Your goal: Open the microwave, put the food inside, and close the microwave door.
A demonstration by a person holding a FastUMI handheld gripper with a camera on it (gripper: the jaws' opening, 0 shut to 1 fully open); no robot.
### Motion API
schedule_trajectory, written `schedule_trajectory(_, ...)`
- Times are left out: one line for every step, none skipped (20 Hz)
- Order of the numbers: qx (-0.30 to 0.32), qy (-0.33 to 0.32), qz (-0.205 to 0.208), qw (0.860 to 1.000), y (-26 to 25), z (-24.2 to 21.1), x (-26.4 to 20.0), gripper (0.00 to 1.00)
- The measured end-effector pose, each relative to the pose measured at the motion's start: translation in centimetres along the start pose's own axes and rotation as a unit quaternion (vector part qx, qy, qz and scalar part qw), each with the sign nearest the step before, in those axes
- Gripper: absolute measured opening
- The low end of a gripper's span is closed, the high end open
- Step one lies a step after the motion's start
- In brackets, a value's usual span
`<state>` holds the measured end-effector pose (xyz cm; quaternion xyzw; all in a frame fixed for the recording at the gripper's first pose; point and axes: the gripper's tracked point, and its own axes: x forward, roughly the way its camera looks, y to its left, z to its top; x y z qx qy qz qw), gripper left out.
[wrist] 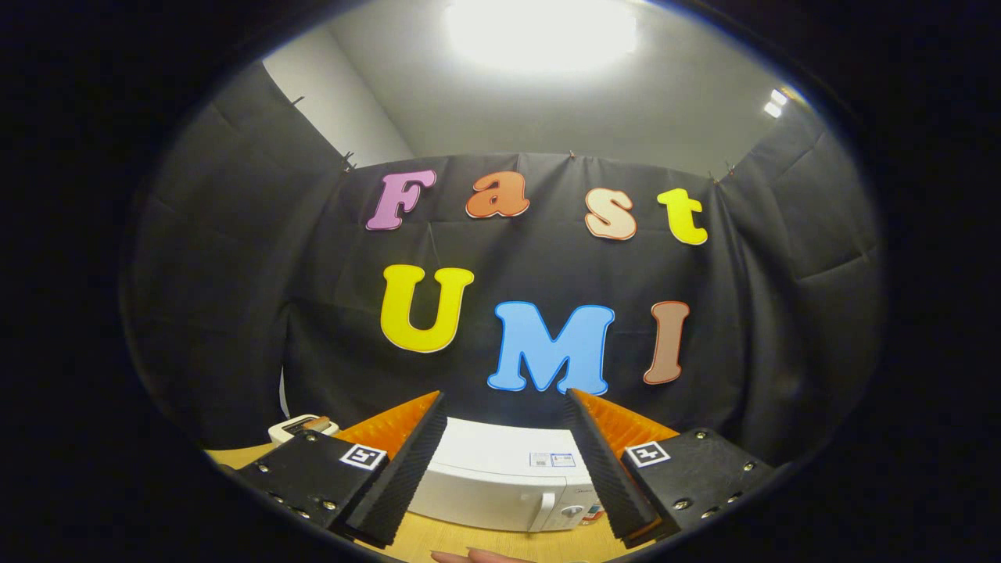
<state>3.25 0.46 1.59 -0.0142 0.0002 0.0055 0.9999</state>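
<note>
Beyond the fingers, the microwave (500, 485) sits on the table (469, 539) with its door shut. The gripper (504, 469) hangs wide and empty, well above. Coming down at this angle, a finger could likely miss the handle (545, 510) and shove the microwave back.
</note>
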Motion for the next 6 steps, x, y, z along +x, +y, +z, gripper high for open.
schedule_trajectory(-0.003, 0.005, 0.002, 1.0, 0.0, -0.34, 0.02, 0.95)
schedule_trajectory(-0.005, 0.009, 0.001, 1.0, -0.01, -0.51, 0.06, 0.95)
schedule_trajectory(-0.005, 0.01, 0.001, 1.0, -0.05, -0.66, 0.08, 0.95)
schedule_trajectory(-0.005, 0.011, 0.001, 1.0, 0.0, -0.78, 0.17, 0.95)
schedule_trajectory(-0.005, 0.012, 0.002, 1.0, 0.11, -0.83, 0.1, 0.95)
schedule_trajectory(-0.004, 0.012, 0.003, 1.0, 0.16, -0.86, 0.25, 0.95)
